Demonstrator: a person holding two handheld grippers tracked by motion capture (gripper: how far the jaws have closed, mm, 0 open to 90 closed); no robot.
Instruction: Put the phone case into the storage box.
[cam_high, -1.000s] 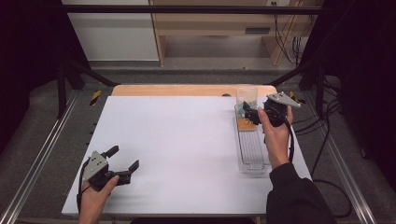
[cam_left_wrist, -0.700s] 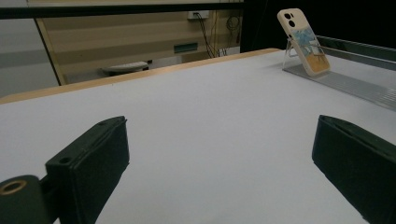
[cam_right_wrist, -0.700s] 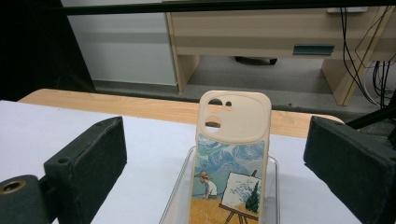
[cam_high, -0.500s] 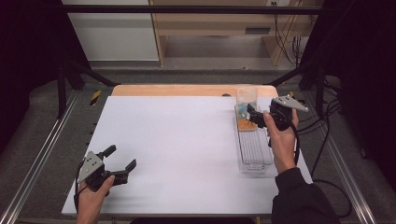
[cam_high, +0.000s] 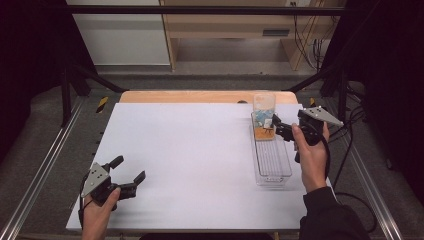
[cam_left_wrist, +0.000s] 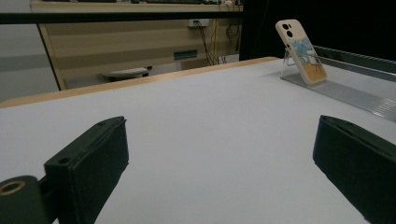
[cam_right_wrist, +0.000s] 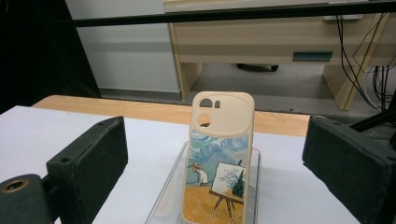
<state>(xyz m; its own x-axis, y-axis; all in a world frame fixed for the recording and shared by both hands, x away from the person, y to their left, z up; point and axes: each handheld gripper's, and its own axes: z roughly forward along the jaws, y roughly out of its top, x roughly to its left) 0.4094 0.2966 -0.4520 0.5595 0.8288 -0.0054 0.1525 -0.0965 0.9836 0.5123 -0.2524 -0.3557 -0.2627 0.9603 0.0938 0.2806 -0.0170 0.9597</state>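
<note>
1. Phone case (cam_right_wrist: 219, 163) stands upright, leaning slightly, at the far end of a clear plastic rack (cam_high: 271, 161) on the right side of the white desk (cam_high: 200, 150).
2. Right tool (cam_high: 276, 127) sits just in front of the case with its jaws spread wide, one on each side, not yet touching it.
3. Left tool (cam_high: 127, 174) rests near the front left corner of the desk, jaws spread and holding nothing.
4. The case looks light, thin and somewhat flexible; its glossy printed back may be slippery.
5. Best hold is probably across the two long edges at mid-height, below the camera cut-out, squeezing gently so the shell does not buckle or tip out of the rack.
</note>
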